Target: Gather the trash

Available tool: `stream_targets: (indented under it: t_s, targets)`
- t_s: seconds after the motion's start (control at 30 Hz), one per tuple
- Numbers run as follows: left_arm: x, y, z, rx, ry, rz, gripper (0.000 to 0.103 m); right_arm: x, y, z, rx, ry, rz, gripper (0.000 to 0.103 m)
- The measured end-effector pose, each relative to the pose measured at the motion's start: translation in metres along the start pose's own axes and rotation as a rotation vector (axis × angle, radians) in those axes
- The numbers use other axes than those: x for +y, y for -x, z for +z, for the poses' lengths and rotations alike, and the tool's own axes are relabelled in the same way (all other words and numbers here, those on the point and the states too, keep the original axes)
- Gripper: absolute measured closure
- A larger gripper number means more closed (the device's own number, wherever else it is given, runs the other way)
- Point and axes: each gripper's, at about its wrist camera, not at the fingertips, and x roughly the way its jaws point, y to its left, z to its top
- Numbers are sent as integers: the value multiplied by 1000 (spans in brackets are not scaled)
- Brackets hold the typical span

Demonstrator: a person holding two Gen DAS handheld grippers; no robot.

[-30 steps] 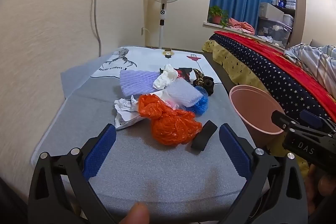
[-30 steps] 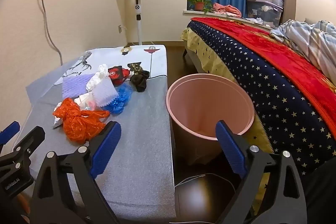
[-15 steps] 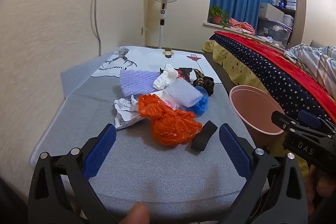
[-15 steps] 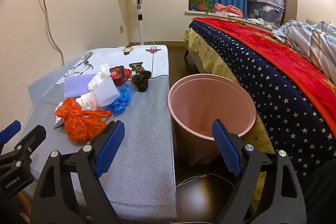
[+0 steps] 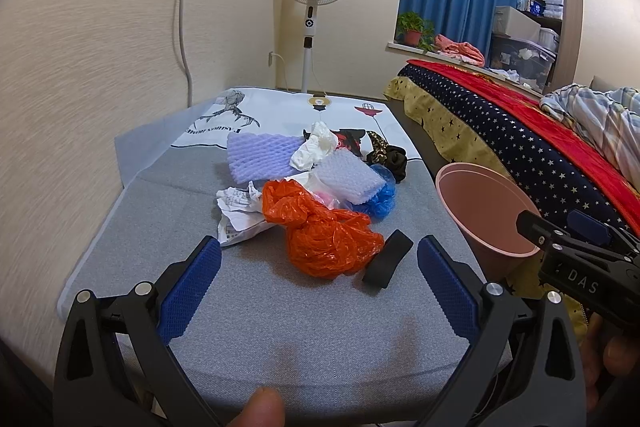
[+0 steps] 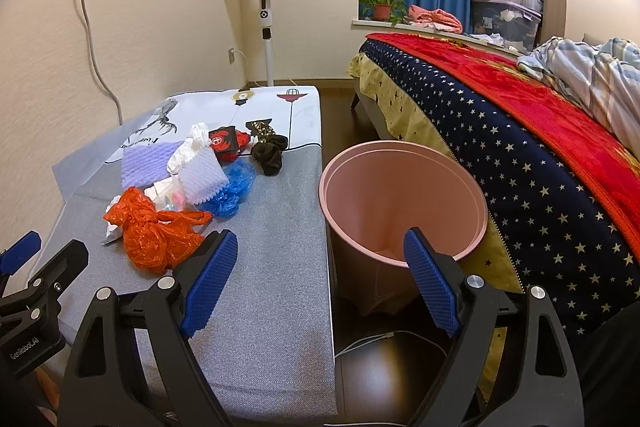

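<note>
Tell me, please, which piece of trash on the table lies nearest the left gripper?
The small black block, just ahead of the left gripper, beside the orange plastic bag.

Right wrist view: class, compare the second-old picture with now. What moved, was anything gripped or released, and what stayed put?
The right gripper eased forward and a little left, its jaws slightly narrower but still open and empty; the pink bin looms a bit larger. Nothing was gripped or released. The left gripper stayed open, and the orange bag and the other trash lie unmoved on the table.
</note>
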Motion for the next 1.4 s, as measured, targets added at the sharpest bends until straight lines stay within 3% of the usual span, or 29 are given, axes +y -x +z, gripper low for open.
stream_targets:
  t_s: [0.1,0.3,0.4,0.47,0.57,0.63,1.13,1.2,1.33,1.4]
  targets:
    - [1,0,0,6,7,-1,8,0,-2,0,4,-3,6,20]
    - [6,-2,2,1,31,15,9,1,-17,-2,42,-39,62,37]
    - [12,-6,5,-7,56,24,20,2,-27,-2,56,-72,111,46]
    - [20,-9,8,-46,110,-11,37,7,-37,-2,68,-87,150,51]
    - [24,-15,10,-62,115,-23,51,15,-48,-2,82,-104,191,51]
    - [28,-22,12,-63,114,-23,54,22,-57,-2,93,-108,210,51]
    - [40,-93,4,89,253,-59,52,42,-128,-16,261,-162,342,51]
    - [40,-100,3,104,262,-66,52,44,-134,-17,278,-166,372,60]
    - [36,-108,2,113,264,-97,53,50,-136,-19,285,-140,401,87]
    - [34,-110,2,118,262,-109,54,50,-135,-18,276,-134,407,91]
